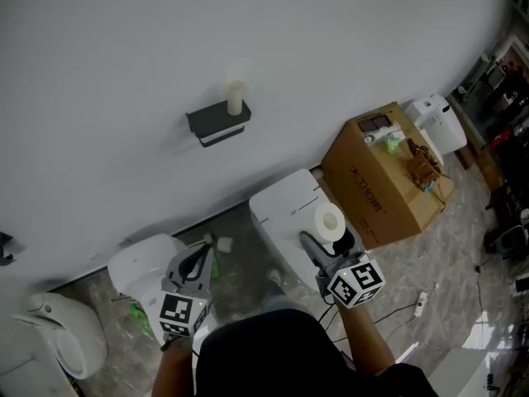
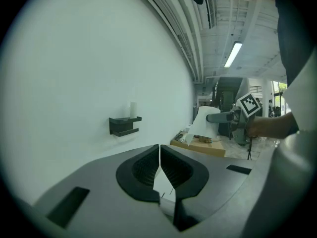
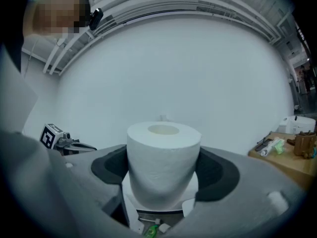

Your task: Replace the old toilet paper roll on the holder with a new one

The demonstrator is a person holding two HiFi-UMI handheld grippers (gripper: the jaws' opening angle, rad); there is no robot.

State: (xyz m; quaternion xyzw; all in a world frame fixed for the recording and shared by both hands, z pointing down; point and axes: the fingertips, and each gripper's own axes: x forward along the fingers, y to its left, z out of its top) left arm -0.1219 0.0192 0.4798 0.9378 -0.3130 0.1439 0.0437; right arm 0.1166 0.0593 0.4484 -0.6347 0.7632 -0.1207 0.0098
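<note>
The right gripper (image 1: pixel 329 242) has its jaws spread wide around the new roll (image 3: pixel 163 157), pads pressed to its sides. The roll is upright with its core hole facing up — gripped by the flanks, I'd guess, so the core stays free. The left gripper (image 2: pixel 159 155) is pinched together on nothing, likely spare for lifting off the old roll (image 1: pixel 235 98) — a thin stub standing on the black holder (image 1: pixel 218 123) on the wall, well ahead of both.

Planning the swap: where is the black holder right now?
Head view, upper left of centre: the black holder is fixed to the white wall, the old roll standing upright on it, up-left of the new roll in the right tool.
</note>
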